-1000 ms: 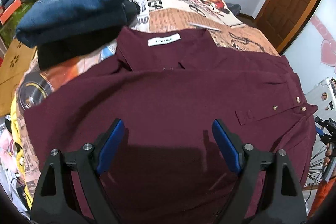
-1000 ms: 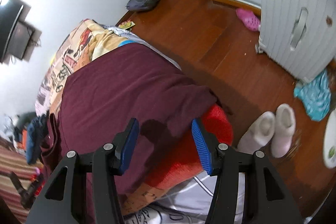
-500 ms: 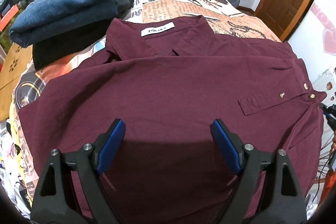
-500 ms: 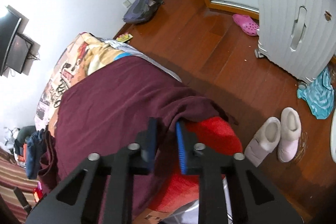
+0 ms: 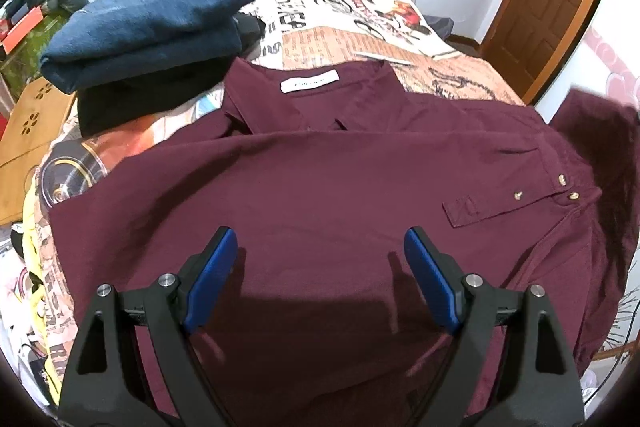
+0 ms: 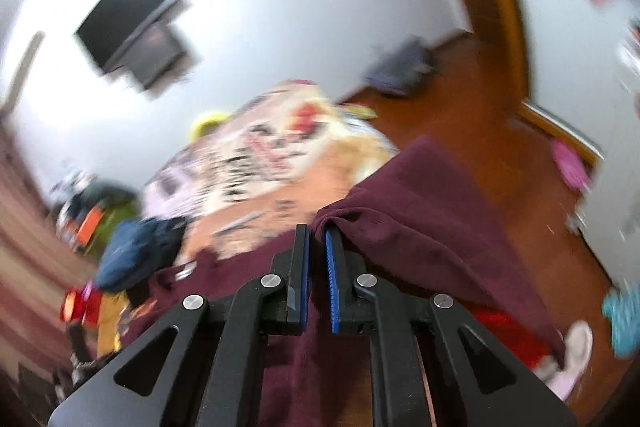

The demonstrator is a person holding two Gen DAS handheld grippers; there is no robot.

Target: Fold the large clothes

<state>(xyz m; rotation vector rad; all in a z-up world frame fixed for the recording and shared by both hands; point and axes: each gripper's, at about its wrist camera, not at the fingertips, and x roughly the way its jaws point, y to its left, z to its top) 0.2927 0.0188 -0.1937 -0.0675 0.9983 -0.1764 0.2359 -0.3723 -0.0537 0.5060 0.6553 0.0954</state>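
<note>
On the bed (image 5: 360,27), a maroon shirt (image 5: 320,195) is lying spread out with its white neck label (image 5: 310,81) toward twelve o'clock and its buttoned cuff (image 5: 516,197) at about three o'clock. Left tongs (image 5: 320,259) are hovering over the shirt's middle with their blue pads (image 5: 210,279) spread wide and nothing between them, much as they were a second ago. At ten o'clock from the collar, folded blue clothing (image 5: 144,31) is sitting on a black garment (image 5: 148,99).

Right tongs (image 6: 317,267) are now clenched on a fold of the shirt (image 6: 420,223), the cloth bunching between the nearly touching pads; a second ago they were standing open around the shirt's edge, and their jaws have just been closing. Since then the right view has swung upward and gone blurred, now taking in the wall screen (image 6: 132,23) at ten o'clock. In the left view a flap of maroon cloth (image 5: 592,131) is now rising at the two o'clock edge, where only the wall was showing before
</note>
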